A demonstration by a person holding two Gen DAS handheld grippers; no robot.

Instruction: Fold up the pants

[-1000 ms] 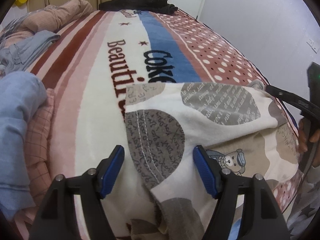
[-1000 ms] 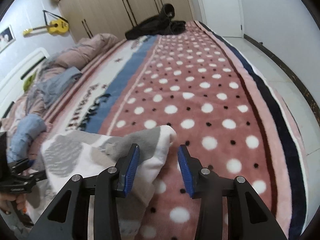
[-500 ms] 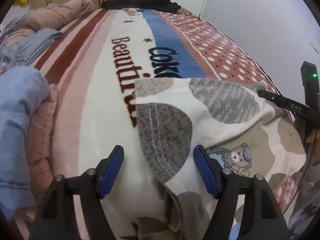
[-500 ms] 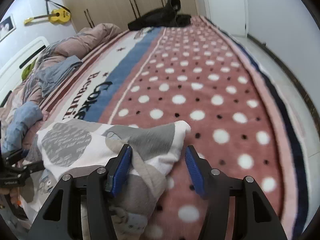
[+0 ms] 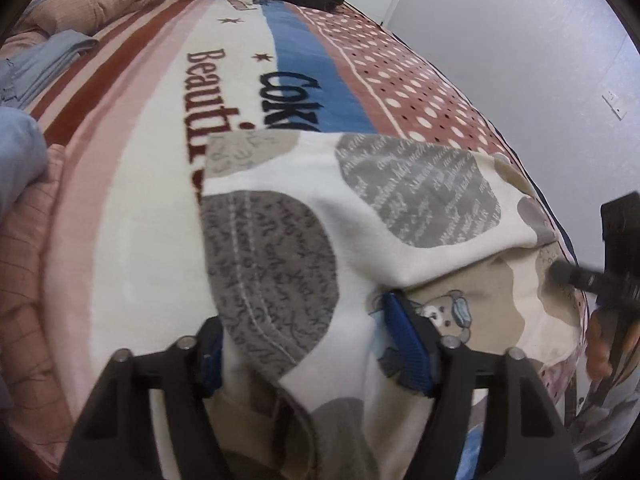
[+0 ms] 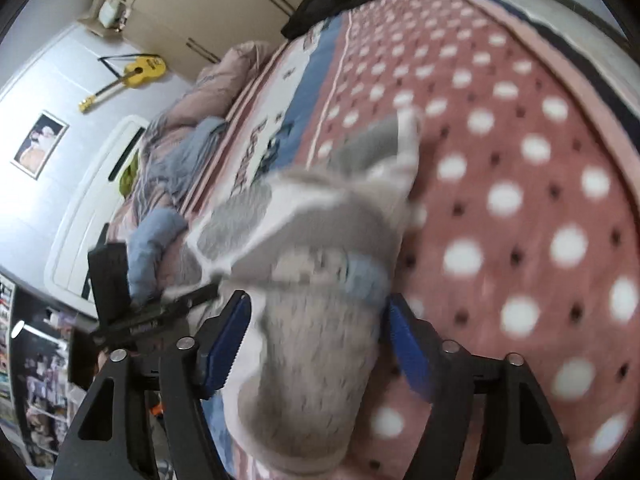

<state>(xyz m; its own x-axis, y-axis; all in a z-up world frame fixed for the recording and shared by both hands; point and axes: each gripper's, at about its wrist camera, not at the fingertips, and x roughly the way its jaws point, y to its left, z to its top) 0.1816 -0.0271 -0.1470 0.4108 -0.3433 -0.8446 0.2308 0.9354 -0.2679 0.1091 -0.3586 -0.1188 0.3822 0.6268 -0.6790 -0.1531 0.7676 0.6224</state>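
Bed blanket [image 5: 132, 184] under patterned pants [image 5: 360, 216], folded near its front edge.
Soft, light knit, slumps easily; grab hems/fold edges. Left gripper [image 5: 316, 352] closing around cloth, right gripper [image 6: 316, 340] opening, bunched leg between jaws, pad contact unclear.

Even, soft indoor light, no glare; shadows faint. Both views show strong fisheye curvature with dark vignetted corners. Left wrist view mostly sharp. Right wrist view heavily motion-blurred across the pants [image 6: 320, 280] and bed [image 6: 520, 200].
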